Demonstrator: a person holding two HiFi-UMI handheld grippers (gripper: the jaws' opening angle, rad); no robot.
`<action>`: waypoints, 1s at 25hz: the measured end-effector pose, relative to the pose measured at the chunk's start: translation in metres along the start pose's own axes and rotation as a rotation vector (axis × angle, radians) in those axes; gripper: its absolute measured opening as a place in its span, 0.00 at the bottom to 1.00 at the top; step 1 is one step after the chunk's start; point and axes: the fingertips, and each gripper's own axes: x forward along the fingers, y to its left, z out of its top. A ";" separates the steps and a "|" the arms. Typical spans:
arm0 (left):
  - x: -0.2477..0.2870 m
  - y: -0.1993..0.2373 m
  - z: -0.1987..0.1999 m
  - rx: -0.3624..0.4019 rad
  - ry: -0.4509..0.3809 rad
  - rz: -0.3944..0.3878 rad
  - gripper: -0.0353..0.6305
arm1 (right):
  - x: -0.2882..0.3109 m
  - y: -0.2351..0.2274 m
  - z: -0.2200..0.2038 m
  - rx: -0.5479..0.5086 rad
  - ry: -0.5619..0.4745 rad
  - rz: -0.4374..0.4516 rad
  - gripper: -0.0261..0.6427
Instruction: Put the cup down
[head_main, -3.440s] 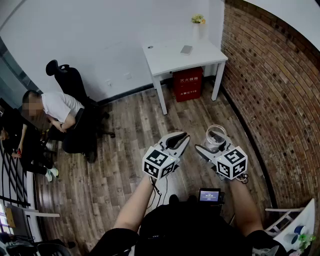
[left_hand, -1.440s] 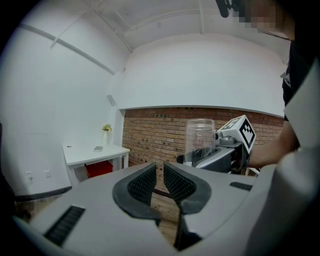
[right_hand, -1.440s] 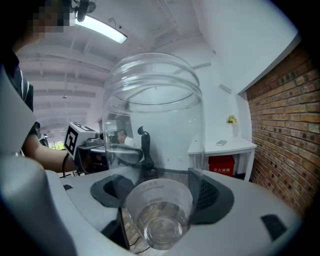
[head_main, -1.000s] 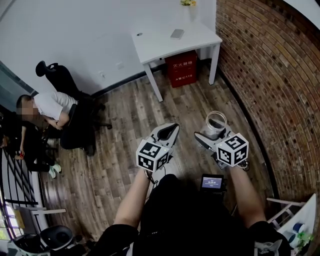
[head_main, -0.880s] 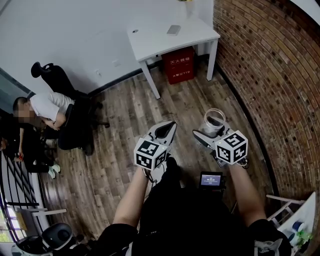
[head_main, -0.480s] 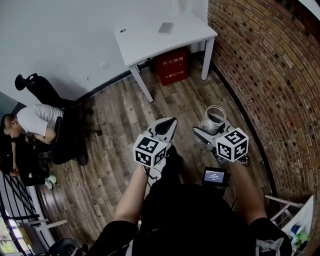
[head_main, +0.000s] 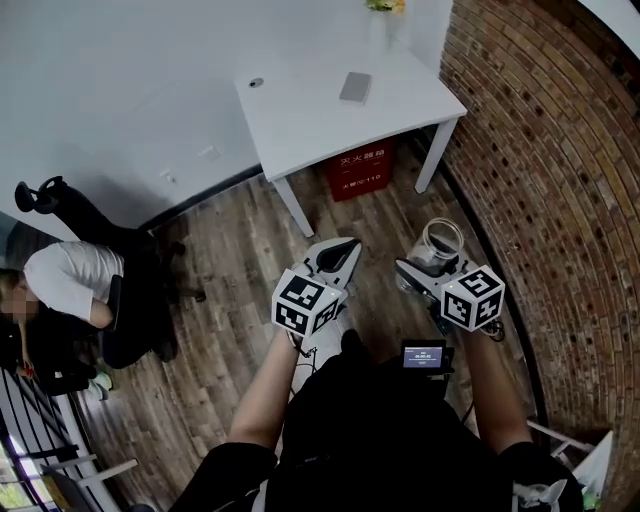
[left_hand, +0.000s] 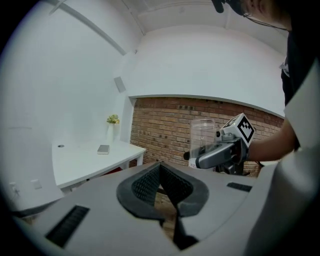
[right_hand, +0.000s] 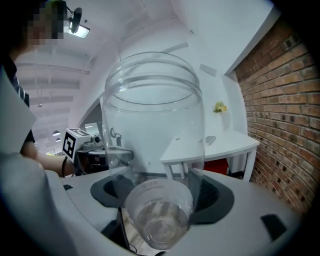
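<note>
- Cup of clear plastic, tall and round (head_main: 441, 243): it is held in the air over the brown wooden plank floor (head_main: 230, 270), in front of the person, and it does not stand on any surface.
- The right gripper (head_main: 428, 268) is clamped on the cup. In the right gripper view its two jaws stand wide, one on each side of the cup, and the dark pads press on the lower part of its wall.
- The cup looks empty. Its open mouth points away from the gripper and upward, and its base is closest to the gripper's camera.
- The left gripper (head_main: 346, 250) is just beside the right one, at the same height. Its jaws are together, with nothing between them.
- The rectangular white table (head_main: 300, 120) stands ahead of both grippers, against the white wall and near the red brick wall (head_main: 550, 150).
- On the table lies a flat grey rectangular object (head_main: 355, 87); below the table is a red box (head_main: 362, 168).
- At the left a seated person in a white shirt (head_main: 62, 285) is beside a black office chair (head_main: 135, 300), well apart from the grippers.
</note>
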 end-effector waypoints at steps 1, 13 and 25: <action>0.004 0.010 -0.001 -0.004 0.009 -0.001 0.06 | 0.009 -0.005 0.002 0.003 0.009 -0.001 0.58; 0.093 0.103 0.014 0.001 0.045 -0.006 0.06 | 0.103 -0.096 0.046 0.024 0.001 0.019 0.58; 0.227 0.241 0.089 -0.035 -0.003 0.051 0.06 | 0.230 -0.237 0.139 0.016 0.005 0.127 0.58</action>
